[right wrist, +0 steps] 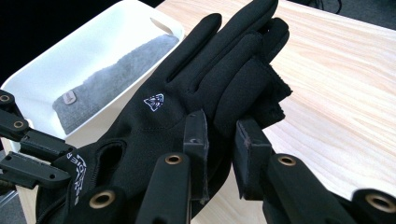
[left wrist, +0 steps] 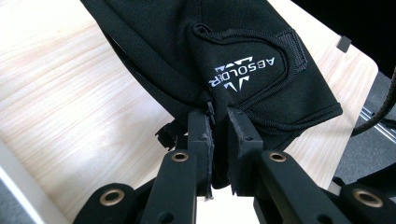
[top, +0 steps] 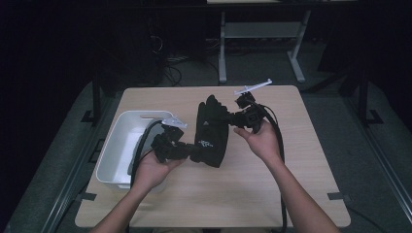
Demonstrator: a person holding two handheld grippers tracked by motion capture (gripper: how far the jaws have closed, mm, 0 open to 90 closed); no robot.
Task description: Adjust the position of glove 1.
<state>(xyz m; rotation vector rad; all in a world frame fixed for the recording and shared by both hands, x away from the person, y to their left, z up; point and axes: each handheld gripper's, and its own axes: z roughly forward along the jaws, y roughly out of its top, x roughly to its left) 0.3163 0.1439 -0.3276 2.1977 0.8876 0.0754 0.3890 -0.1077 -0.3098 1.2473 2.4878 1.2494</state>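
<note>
black fabric glove [top: 212,133] held aloft | left gripper [left wrist: 218,128] clamps cuff, right gripper [right wrist: 220,133] clamps thumb edge | risk: thin pinch slips, glove drops short of white plastic bin [top: 112,145]

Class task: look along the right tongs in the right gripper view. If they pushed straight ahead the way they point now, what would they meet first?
The black glove: the right tongs already pinch its edge. Beyond it, probably the white bin holding a grey cloth, though depth is hard to judge.
</note>
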